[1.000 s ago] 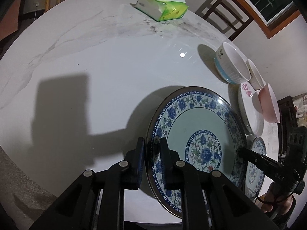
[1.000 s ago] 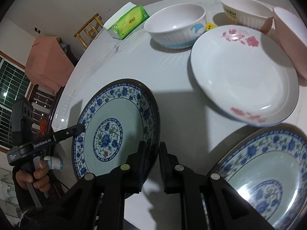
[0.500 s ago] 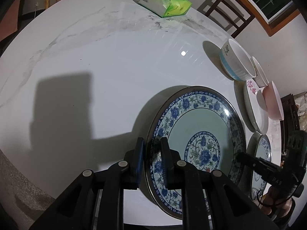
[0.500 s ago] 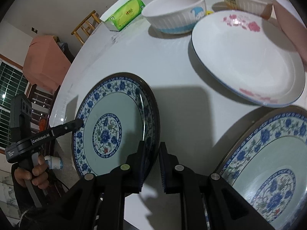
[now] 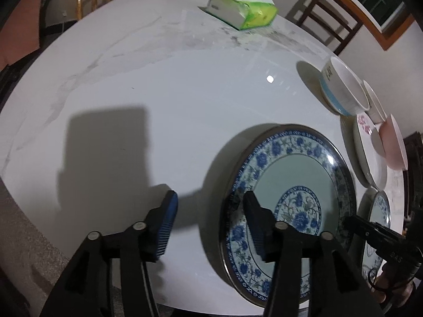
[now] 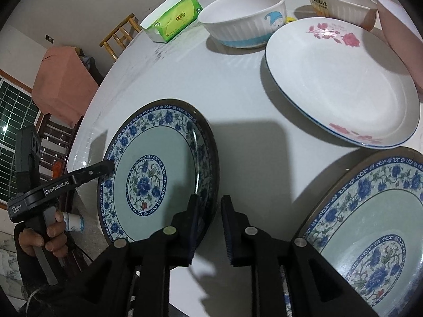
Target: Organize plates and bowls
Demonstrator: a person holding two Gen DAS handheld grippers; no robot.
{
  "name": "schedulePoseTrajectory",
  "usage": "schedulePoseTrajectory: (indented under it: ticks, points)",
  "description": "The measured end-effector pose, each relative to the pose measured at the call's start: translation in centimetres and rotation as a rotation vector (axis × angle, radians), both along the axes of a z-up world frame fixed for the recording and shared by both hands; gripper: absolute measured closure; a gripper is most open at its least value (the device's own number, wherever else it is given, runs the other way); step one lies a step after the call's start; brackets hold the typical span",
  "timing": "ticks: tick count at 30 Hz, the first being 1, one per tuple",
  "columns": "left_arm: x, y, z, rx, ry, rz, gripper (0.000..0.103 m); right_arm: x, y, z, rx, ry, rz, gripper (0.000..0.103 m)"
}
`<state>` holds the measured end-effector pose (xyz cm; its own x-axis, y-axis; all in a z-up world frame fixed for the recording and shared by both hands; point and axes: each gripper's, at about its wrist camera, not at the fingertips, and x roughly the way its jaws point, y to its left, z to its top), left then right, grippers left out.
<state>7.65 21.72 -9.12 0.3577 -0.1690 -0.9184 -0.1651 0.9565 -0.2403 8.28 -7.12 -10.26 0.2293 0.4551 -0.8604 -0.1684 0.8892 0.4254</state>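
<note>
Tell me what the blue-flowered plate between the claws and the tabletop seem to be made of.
Blue-flowered plate: probably glazed ceramic, or perhaps melamine. It has a glossy face with sharp light glints, a printed pattern and a dark rim.
Tabletop: looks like polished marble or an imitation. It is white with faint grey veins and mirrors the lamp.

Green tissue pack point(image 5: 242, 9) at far side of white round table point(image 5: 158, 92); wooden chairs point(image 5: 327, 23) beyond.
</note>
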Motion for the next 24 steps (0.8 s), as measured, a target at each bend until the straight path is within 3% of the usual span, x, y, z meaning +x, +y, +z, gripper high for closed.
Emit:
schedulePoseTrajectory:
  ticks: [5,12,20,24]
  points:
    - [-0.7,-0.1,1.5,0.080,-0.065,0.045,0.049,-0.5,-0.4,1.2,-0.052,-0.069,-0.006,0.083]
    - [-1.6,-3.0,3.8,0.131,-0.152,0.035,0.045,-2.0,-1.2,3.7,-0.149,-0.211,-0.014,0.083]
    - [-2.4,-8.9,5.3,0.104,-0.200,-0.055,0.040,-3.8,-3.7,5.7,-0.219,-0.299,-0.053,0.083]
    - [-3.0,-12.2,5.6,0.103,-0.213,-0.121,0.036,-4.7,-5.8,6.2,-0.225,-0.305,-0.089,0.071]
